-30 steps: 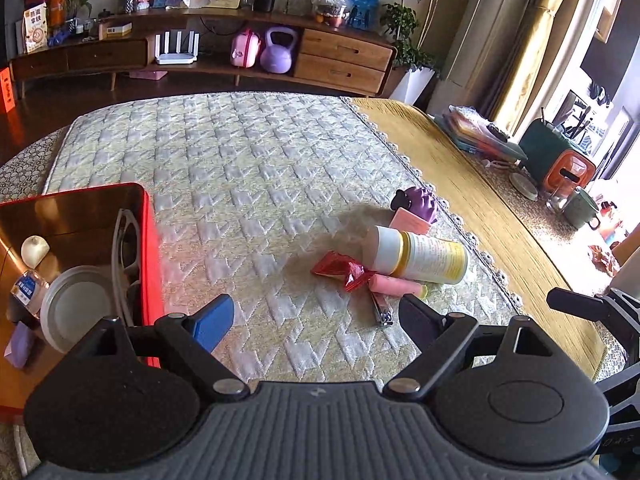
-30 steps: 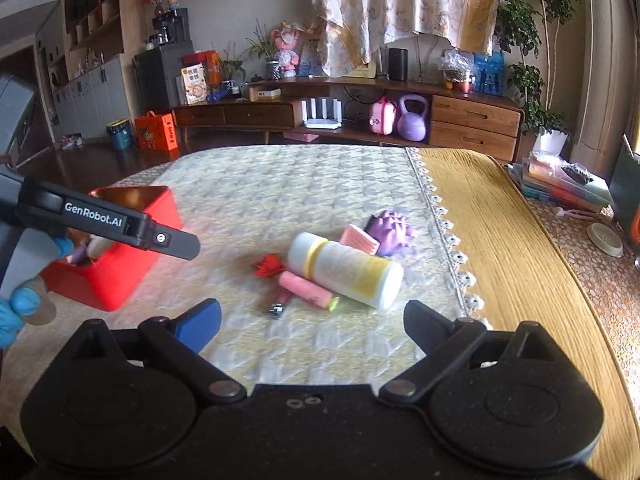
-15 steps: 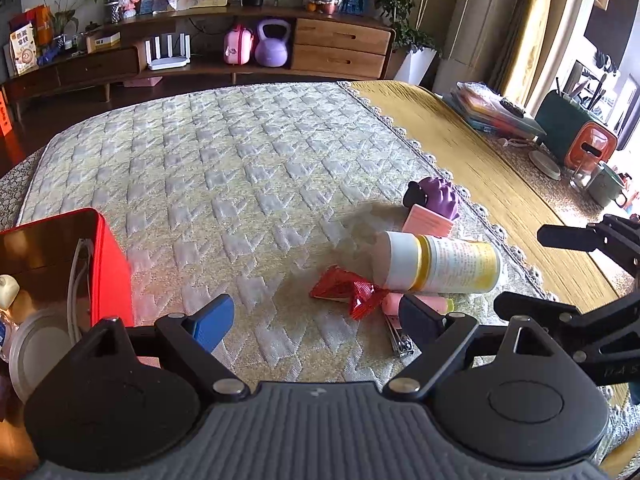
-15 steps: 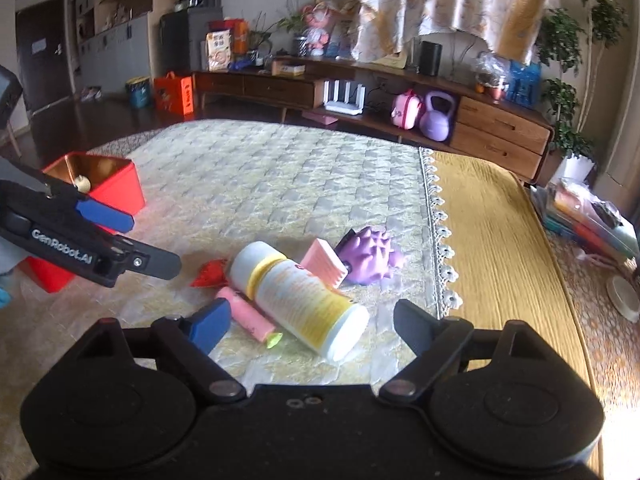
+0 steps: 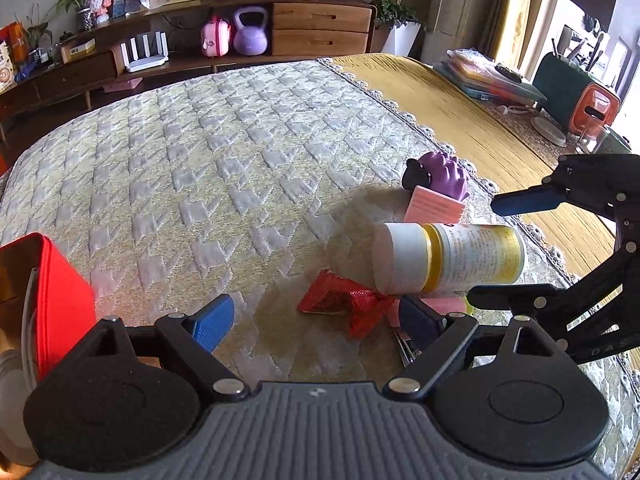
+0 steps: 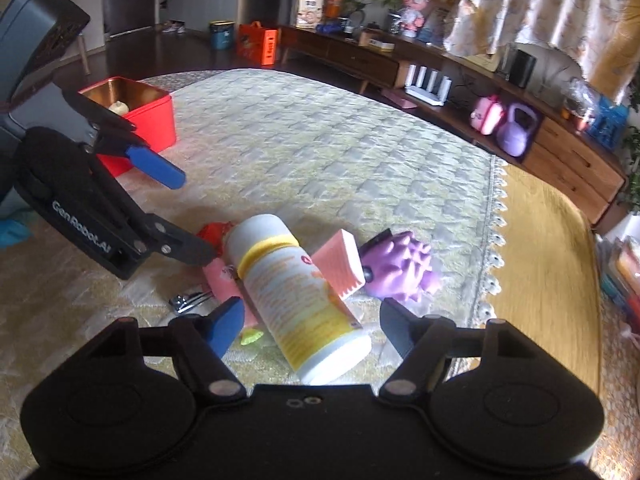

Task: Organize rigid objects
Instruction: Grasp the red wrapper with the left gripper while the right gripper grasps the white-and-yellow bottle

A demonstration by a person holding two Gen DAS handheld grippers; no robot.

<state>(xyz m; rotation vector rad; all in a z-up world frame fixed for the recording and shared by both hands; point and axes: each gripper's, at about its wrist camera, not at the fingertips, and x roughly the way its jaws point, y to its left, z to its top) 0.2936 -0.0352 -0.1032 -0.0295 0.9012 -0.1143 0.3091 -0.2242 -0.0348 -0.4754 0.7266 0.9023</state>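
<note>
A white and yellow bottle (image 5: 448, 258) lies on its side on the quilted bed, also in the right wrist view (image 6: 298, 300). Around it lie a red wrapper (image 5: 340, 300), a pink tube (image 6: 224, 280), nail clippers (image 6: 188, 301), a pink ridged block (image 6: 340, 266) and a purple spiky toy (image 6: 400, 266). My left gripper (image 5: 316, 318) is open and empty, just short of the red wrapper. My right gripper (image 6: 312, 326) is open, its fingers on either side of the bottle's base. The red box (image 6: 150, 120) holds several items.
The yellow bedspread (image 5: 460, 120) borders the quilt on the right. A wooden sideboard (image 5: 320, 28) with a purple kettlebell (image 5: 250, 32) stands beyond the bed. Books and a green and orange container (image 5: 580, 96) sit at the far right.
Both grippers have moved in toward the pile. The right gripper now straddles the bottle's base. The left gripper has come close to the red wrapper, away from the red box.
</note>
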